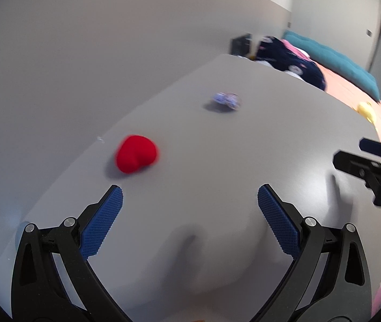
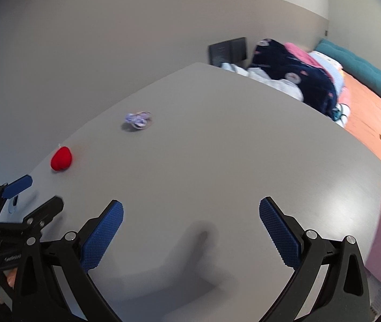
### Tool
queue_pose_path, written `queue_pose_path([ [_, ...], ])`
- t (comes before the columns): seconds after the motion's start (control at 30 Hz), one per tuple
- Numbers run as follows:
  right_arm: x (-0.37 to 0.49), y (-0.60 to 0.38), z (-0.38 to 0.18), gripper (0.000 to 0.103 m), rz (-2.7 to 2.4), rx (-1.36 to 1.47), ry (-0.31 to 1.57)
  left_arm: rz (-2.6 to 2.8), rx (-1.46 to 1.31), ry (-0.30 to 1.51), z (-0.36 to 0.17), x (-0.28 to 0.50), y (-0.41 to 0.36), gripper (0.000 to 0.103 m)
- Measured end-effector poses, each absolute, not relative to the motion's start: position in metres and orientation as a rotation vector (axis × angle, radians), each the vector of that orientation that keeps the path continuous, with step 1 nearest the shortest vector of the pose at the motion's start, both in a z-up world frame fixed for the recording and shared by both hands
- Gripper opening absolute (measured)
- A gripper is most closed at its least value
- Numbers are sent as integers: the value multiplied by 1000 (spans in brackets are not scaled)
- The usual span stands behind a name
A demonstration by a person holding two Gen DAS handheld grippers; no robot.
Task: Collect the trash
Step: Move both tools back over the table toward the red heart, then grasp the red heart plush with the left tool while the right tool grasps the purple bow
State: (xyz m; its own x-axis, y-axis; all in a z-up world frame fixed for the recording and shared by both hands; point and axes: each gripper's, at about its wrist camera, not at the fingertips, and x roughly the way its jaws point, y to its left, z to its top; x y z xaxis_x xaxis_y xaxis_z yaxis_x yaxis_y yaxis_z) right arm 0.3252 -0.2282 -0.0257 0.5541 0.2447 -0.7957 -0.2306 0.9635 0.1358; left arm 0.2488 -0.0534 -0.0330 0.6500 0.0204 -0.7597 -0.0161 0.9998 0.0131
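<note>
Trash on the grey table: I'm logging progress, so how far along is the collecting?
Nothing looks collected yet. The red crumpled piece and the bluish crumpled wrapper both lie loose on the grey table. Nothing is in hand: the left tool and the right tool are both open and empty above the table. Both pieces remain to be picked up; no bin is visible.

A grey desk (image 2: pixel 217 147) carries a red crumpled lump (image 2: pixel 61 158) near its left edge and a crumpled purple-white wrapper (image 2: pixel 138 119) farther back, the two well apart on its bare surface.
</note>
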Motion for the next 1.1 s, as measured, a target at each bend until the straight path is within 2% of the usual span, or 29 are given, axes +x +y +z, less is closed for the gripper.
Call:
queue_pose_path([
  [0.33, 360, -177, -38, 101, 316, 7, 984, 73, -68, 872, -48, 286, -12, 96],
  [0.63, 395, -148, -48, 101, 344, 1, 1010, 47, -79, 899, -58, 302, -2, 84],
  [0.73, 407, -140, -49, 101, 350, -11, 1010, 54, -54, 905, -60, 307, -4, 79],
  [0.8, 414, -137, -49, 101, 351, -17, 1009, 47, -48, 921, -62, 310, -4, 65],
  [0.93, 429, -131, -53, 99, 339, -27, 1018, 48, -25, 914, -63, 313, -3, 49],
  [1.1, 441, -119, -60, 96, 326, -70, 1032, 43, -17, 909, -63, 316, -2, 48],
])
